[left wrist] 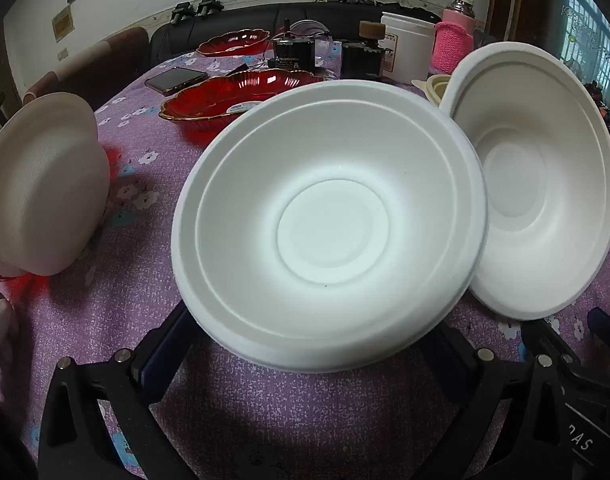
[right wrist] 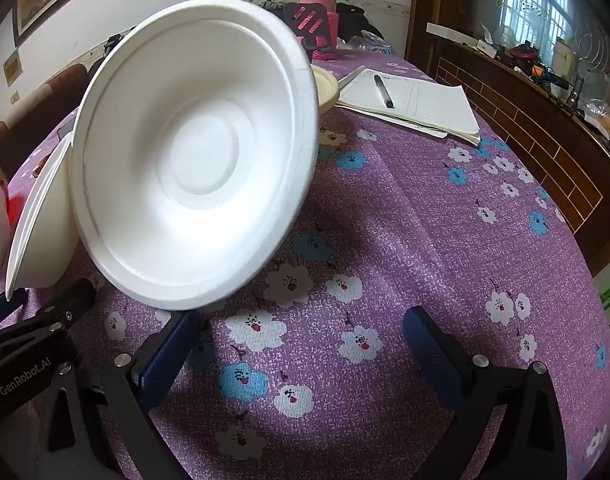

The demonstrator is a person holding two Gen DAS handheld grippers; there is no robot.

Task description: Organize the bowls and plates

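We see the left gripper [left wrist: 305, 360] with its jaws spread wide. A white moulded-pulp bowl [left wrist: 329, 220] sits tilted between them, its inside facing the camera; its rim hides the fingertips, so we cannot tell whether the pads touch it.

The right gripper [right wrist: 305, 344] also has its jaws wide apart, over bare purple floral tablecloth [right wrist: 405, 220], with nothing between them. Its left finger [right wrist: 165, 352] reaches just under the lower rim of a second white pulp bowl [right wrist: 193, 152], which stands steeply tilted with its opening towards us. That bowl's rim is just beside the first bowl's rim; we cannot tell whether they touch.

A third pale pulp bowl [left wrist: 45, 188] is near the left edge of the bench, turned on its side. Beyond the first bowl, towards the far edge, lies a red glass dish with a gold rim [left wrist: 241, 96]. Towards the far right corner we see a lined paper pad [right wrist: 417, 104] with a dark pen [right wrist: 383, 91] on it.
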